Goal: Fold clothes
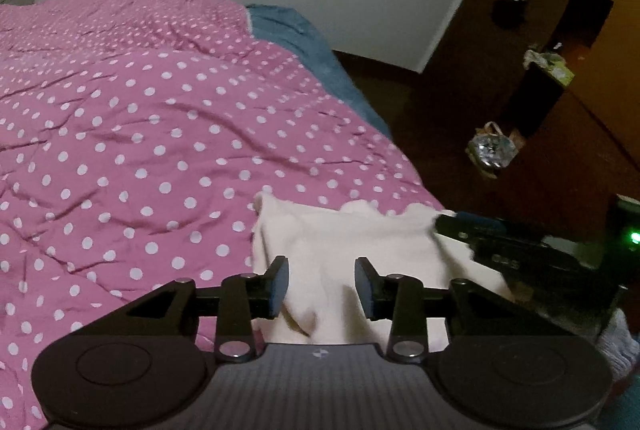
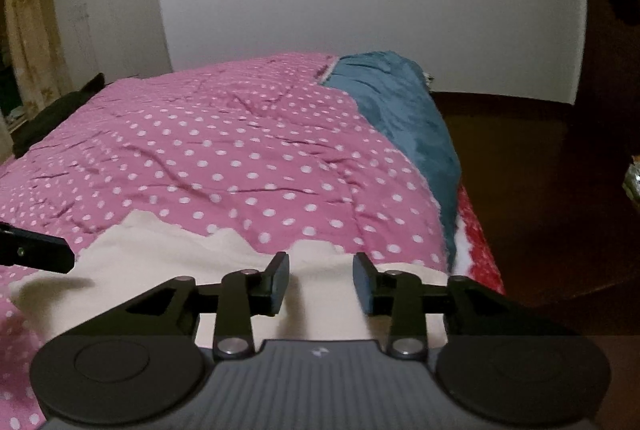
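A cream garment point(image 1: 344, 250) lies flat on the near right part of a pink polka-dot bedspread point(image 1: 140, 134). It also shows in the right wrist view point(image 2: 168, 262) with a wavy far edge. My left gripper point(image 1: 321, 286) is open above the garment's near part, holding nothing. My right gripper point(image 2: 321, 284) is open above the garment near the bed's right edge, holding nothing. The right gripper shows at the right of the left wrist view point(image 1: 480, 234). The left gripper's tip shows at the left of the right wrist view point(image 2: 36, 250).
A blue blanket point(image 2: 404, 118) lies along the bed's far right side. A red patterned cloth point(image 2: 480, 254) shows at the bed's right edge. A dark garment point(image 2: 52, 114) lies at the bed's far left. Bags and clutter point(image 1: 492, 150) sit on the dark floor at right. White walls stand behind.
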Action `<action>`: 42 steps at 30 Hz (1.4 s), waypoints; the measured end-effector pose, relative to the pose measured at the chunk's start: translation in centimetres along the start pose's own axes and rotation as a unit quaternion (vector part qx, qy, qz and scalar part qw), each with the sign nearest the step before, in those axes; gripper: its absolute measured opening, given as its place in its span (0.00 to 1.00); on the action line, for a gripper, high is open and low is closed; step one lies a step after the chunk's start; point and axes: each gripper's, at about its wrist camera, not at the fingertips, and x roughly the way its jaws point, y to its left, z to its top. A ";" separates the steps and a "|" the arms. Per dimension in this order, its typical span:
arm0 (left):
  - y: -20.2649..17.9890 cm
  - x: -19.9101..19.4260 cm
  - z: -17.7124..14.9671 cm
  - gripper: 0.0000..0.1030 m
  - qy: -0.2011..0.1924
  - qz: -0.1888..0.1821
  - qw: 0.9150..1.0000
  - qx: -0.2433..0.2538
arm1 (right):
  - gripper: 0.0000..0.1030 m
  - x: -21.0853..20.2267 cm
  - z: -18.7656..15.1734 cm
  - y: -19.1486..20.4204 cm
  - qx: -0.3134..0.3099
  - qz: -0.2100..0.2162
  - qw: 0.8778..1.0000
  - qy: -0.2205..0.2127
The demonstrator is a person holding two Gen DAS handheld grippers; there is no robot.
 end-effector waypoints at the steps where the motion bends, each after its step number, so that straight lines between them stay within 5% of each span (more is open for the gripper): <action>1: -0.2 -0.1 -0.2 0.39 0.000 -0.003 1.000 0.006 | 0.34 0.2 0.0 0.2 -0.002 0.003 1.000 0.002; 11: -0.4 0.5 -1.7 0.41 0.019 0.017 0.999 0.045 | 0.38 1.7 0.0 1.3 -0.020 0.002 1.000 0.015; 21: -0.3 0.3 -2.3 0.44 0.014 0.021 0.998 0.050 | 0.41 -4.3 -2.4 3.7 -0.043 0.053 0.998 0.006; 30: -0.2 0.2 -2.7 0.45 0.017 0.026 0.998 0.054 | 0.41 -5.6 -4.9 7.7 -0.092 0.073 0.993 0.002; 42: 0.5 0.3 -3.1 0.51 0.017 0.026 0.999 0.045 | 0.41 -8.0 -6.4 4.8 -0.033 0.060 0.998 -0.001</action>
